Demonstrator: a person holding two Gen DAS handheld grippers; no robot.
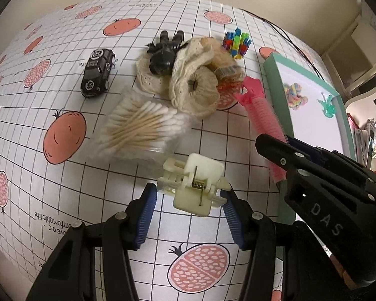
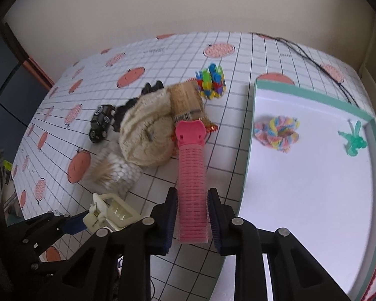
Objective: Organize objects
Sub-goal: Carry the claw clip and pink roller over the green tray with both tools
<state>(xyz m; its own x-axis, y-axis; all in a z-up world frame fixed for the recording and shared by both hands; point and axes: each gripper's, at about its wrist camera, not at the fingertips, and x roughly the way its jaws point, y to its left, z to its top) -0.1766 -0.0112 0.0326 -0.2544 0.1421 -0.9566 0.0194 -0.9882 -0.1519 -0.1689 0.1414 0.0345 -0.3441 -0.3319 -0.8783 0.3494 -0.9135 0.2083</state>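
Observation:
My left gripper (image 1: 189, 195) is shut on a cream hair claw clip (image 1: 193, 184), held just above the tablecloth; the clip also shows in the right wrist view (image 2: 110, 213). My right gripper (image 2: 191, 205) is shut on a pink hair roller clip (image 2: 191, 175), gripping its near end; the roller also shows in the left wrist view (image 1: 260, 110). To the right lies a white tray with a green rim (image 2: 313, 200), holding a rainbow scrunchie (image 2: 278, 133) and a green hair clip (image 2: 354, 139).
A pile sits mid-table: cream lace scrunchies (image 1: 195, 85), a black claw clip (image 1: 164, 55), a box of cotton swabs (image 1: 140, 128), a black toy car (image 1: 97, 72), colourful toy blocks (image 1: 237, 42) and a mesh-wrapped bundle (image 2: 186, 100). A black cable (image 2: 313, 57) runs at the back right.

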